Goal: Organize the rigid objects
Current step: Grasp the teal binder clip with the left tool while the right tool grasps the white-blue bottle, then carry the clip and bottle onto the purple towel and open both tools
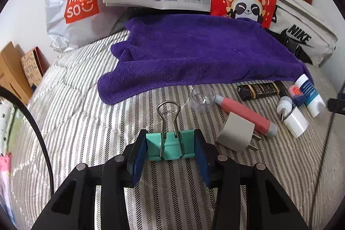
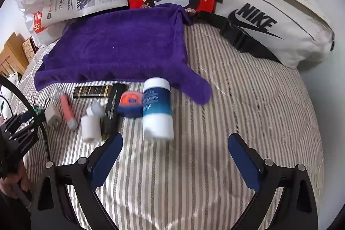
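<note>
Teal binder clip (image 1: 171,147), wire handles up, is clamped btwn jaws of left gripper (image 1: 170,156) on striped bed (image 1: 86,122). Right gripper (image 2: 175,156): jaws wide, empty, seen in right-wrist view only.

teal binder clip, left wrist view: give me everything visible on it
The binder clip is teal, apparently painted metal, with two silver wire handles; one loop lies flat, pointing toward the purple towel. The clip lies on the striped bedcover, its body between the left gripper jaws, whose blue pads press its two ends. The grey plug adapter lies just right of it, apart. In the right wrist view it is mostly hidden.
</note>
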The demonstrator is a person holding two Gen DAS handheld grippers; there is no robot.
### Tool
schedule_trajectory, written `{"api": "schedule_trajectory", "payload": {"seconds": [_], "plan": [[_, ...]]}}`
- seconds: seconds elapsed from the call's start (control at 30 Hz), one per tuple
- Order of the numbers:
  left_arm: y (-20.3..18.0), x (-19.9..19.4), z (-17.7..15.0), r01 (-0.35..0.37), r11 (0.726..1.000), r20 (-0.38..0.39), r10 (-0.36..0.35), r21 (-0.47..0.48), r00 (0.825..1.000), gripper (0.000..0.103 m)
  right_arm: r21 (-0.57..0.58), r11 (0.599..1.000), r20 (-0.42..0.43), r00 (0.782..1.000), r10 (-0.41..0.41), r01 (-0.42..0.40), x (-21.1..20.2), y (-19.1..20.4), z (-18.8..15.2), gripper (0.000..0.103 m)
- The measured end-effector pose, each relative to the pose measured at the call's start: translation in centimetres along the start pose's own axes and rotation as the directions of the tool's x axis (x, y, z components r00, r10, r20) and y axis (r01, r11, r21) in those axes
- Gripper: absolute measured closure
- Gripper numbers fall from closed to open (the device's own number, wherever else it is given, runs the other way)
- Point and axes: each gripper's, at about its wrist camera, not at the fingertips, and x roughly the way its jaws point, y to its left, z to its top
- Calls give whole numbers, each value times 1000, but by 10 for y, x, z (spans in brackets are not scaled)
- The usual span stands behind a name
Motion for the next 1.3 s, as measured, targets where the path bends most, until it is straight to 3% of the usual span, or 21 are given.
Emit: {"api": "schedule_trajectory", "payload": {"seconds": [0.1,0.23,0.33,0.6,0.7,0.83,1.3], "plan": [[1,0,-1,4,1000,0,-4,-3,1000,63,-36,999,16,1000,6,-5,11,5,7,13],[1,0,-1,2,1000,0,-2,-2,1000,62,-108,993,3,999,-46,46,29,11,11,35],[1,0,-1,2,1000,0,-2,-1,1000,62,-127,991,-5,1000,-30,29,34,9,8,47],[1,-1,-1,3,1000,0,-3,-2,1000,62,-158,987,18,1000,16,-13,44,3,11,53],[0,0,-1,3,1000,0,-3,-2,1000,62,-142,988,6,998,62,-61,52,3,13,67],[0,0,-1,3,1000,0,-3,-2,1000,62,-135,989,52,996,68,-61,50,2,8,67],[5,-2,-1,24,999,-8,-24,-25,1000,63,-87,991,28,994,104,-102,27,-13,-8,67]]}}
